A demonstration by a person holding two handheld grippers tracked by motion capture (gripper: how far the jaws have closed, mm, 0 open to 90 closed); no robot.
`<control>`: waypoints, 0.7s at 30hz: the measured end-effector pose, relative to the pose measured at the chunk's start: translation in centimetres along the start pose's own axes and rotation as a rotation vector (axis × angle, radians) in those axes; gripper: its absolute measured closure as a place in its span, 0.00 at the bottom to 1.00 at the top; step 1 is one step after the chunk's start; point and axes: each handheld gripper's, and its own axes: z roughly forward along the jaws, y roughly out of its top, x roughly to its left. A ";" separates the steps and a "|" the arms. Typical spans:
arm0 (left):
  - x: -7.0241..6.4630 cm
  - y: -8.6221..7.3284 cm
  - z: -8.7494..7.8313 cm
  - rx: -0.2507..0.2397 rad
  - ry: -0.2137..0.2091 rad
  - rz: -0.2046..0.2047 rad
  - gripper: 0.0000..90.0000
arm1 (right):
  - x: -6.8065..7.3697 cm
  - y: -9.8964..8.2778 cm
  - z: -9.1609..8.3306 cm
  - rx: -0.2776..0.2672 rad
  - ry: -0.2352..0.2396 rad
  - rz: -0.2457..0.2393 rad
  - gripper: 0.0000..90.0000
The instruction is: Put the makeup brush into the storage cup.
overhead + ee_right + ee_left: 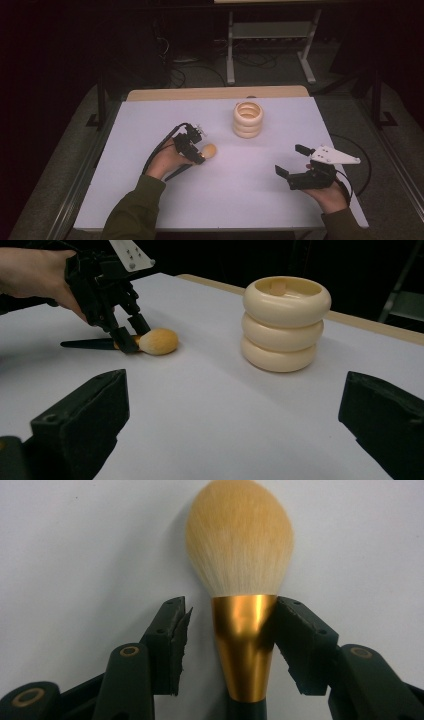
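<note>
brush (240,545): soft bristles, glossy gold metal ferrule | holder (285,322): smooth cream plastic | table (150,200): matt white

Pretty dark room, light is only really hitting the white table (150,200). Grey carpet floor (280,70) is showing behind it, cables (200,70) are trailing across, and a metal stand (270,35) is sitting further back.

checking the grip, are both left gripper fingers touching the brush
Apart on one side: in the left gripper view one finger meets the brush, while the other finger shows a gap.

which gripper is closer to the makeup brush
Left. The left gripper straddles the makeup brush at its gold collar; the right gripper stands apart, open.
</note>
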 end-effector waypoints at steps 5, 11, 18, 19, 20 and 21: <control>0.0 0.1 0.1 0.016 -0.005 0.009 0.57 | -0.1 0.0 -0.1 -0.006 -0.004 -0.004 0.00; -0.3 0.4 0.2 0.037 0.012 0.020 0.60 | 0.0 0.0 -0.1 -0.009 -0.003 -0.002 0.00; -0.4 0.5 0.3 0.043 0.033 0.025 0.64 | 0.0 0.0 -0.2 -0.015 -0.003 0.004 0.00; -0.5 0.5 0.3 0.043 0.034 0.025 0.65 | -0.1 0.0 -0.2 -0.017 -0.003 0.001 0.00; -0.5 0.5 0.3 0.042 0.034 0.024 0.65 | -0.1 0.0 -0.2 -0.017 -0.003 0.002 0.00; -0.4 0.5 0.2 0.045 0.034 0.026 0.65 | -0.1 0.0 -0.2 -0.017 -0.003 0.001 0.00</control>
